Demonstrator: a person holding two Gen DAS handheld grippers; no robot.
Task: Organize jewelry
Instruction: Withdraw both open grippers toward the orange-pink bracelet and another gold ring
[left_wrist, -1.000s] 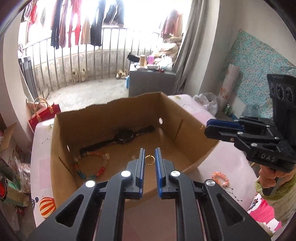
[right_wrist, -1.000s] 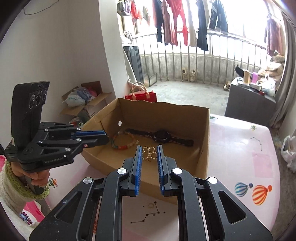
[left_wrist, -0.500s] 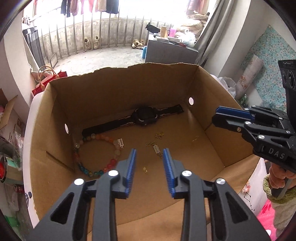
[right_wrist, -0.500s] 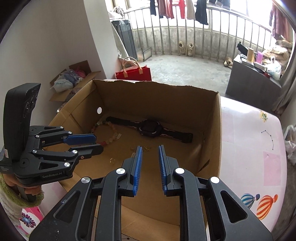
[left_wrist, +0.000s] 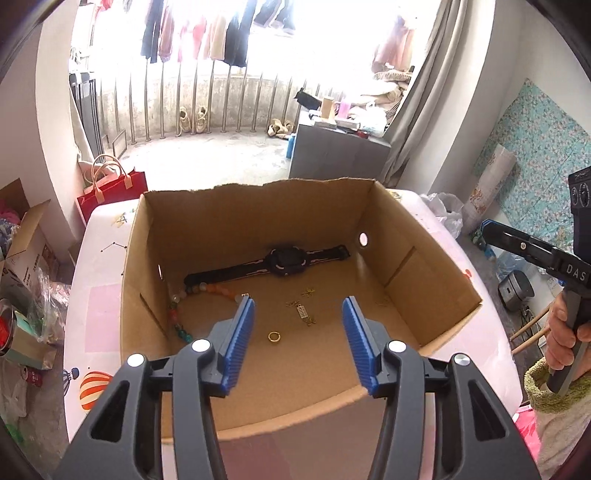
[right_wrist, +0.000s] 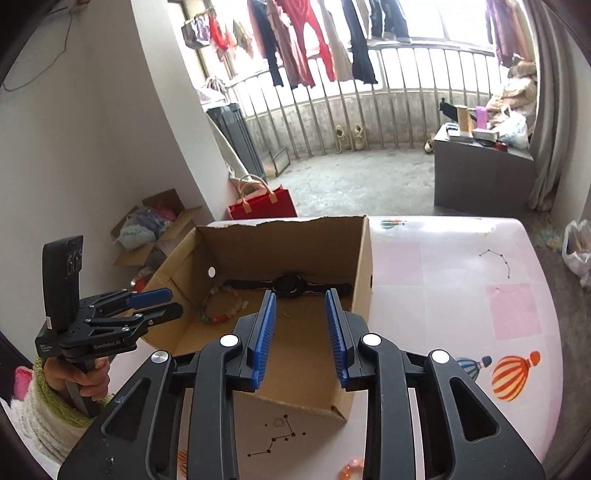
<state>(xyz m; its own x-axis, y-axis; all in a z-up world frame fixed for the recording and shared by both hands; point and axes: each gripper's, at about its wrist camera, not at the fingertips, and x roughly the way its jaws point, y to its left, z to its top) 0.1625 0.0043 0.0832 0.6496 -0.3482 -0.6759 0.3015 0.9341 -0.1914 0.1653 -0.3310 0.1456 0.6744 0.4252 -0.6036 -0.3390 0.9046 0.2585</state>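
An open cardboard box (left_wrist: 432, 295) stands on the pink table. Inside lie a black watch (left_wrist: 284, 260), a coloured bead bracelet (left_wrist: 177, 321), a gold ring (left_wrist: 274, 336) and small gold pieces (left_wrist: 303, 312). My left gripper (left_wrist: 297, 314) is open and empty above the box's near edge, the ring below between its fingers. My right gripper (right_wrist: 300, 308) is open and empty over the box's near right side. The box (right_wrist: 364, 266), watch (right_wrist: 290, 285) and bracelet (right_wrist: 221, 308) show in the right wrist view. The left gripper (right_wrist: 162, 304) shows at the left there.
The table (right_wrist: 461, 295) has a pink cloth with balloon prints. A pink bead bracelet (right_wrist: 351, 470) lies on it near the front edge. A red bag (left_wrist: 110, 188) and open cartons (right_wrist: 155, 221) stand on the floor beyond the table.
Both grippers let go of their gold pieces into the box, opened wide and pulled back and up from it. The ring now lies on the box floor.
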